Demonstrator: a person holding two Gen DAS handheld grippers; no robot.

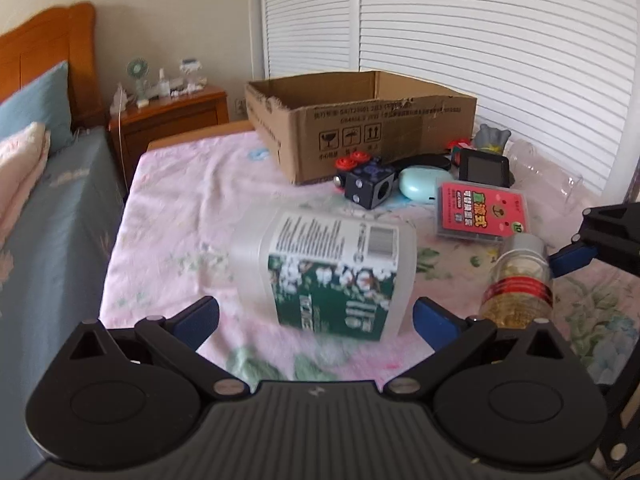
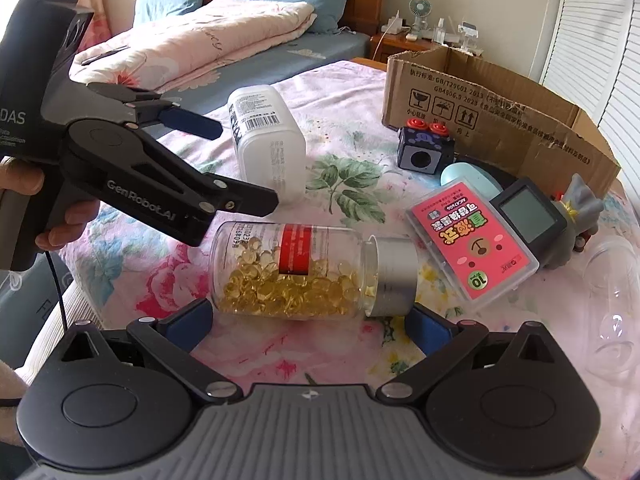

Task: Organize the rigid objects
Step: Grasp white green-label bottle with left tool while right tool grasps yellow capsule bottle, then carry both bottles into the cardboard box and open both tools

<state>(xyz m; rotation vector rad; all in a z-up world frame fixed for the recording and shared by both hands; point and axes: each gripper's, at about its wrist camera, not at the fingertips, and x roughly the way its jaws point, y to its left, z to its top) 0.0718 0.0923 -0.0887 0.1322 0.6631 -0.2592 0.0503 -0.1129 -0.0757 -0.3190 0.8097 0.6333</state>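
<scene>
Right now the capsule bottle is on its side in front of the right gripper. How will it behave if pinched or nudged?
The capsule bottle lies on its side, round-bodied, so a nudge would probably roll it across the floral sheet. Its clear wall looks smooth and rigid, possibly slippery between the right gripper pads. The loose capsules fill only part of it, so weight may shift when tilted.

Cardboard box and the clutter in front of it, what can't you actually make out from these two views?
- Cardboard box interior: both views, hidden by its own walls.
- White bottle label: left wrist view, motion-blurred; its cap shows in neither view.
- Flat black item: mostly covered by the black cube and mint case.
- Grey figurine: half hidden behind the black screen device.
- Clear container: cut off by the right wrist view's edge.
</scene>
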